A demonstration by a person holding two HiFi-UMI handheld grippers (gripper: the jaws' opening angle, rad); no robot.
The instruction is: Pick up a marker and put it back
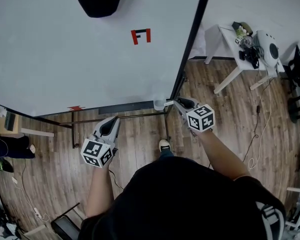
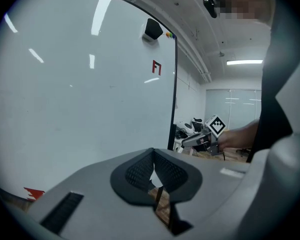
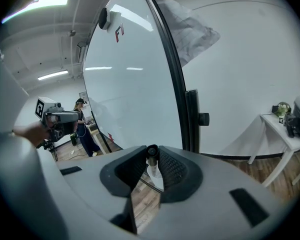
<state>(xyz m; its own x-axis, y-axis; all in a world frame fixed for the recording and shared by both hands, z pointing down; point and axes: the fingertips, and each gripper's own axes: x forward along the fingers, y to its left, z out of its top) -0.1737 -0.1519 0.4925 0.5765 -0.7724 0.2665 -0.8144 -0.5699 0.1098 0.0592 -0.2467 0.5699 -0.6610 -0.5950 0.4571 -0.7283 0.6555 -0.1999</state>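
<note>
Right gripper view: right hand-held gripper (image 3: 151,156) clamped on black round-capped marker (image 3: 151,151) by small white cup (image 3: 155,173). Held at jaw tips only, cld slip & miss cup.

Room: whiteboard on a stand, wood floor, white walls.
Large whiteboard (image 1: 65,49) in a black frame (image 1: 190,39), small red mark (image 1: 141,36) on it, stands on a wood-plank floor (image 1: 140,134). White wall (image 1: 250,4) to the right, white table (image 1: 230,46) against it with clutter on top. Ceiling strip lights (image 2: 245,62) are on.
</note>
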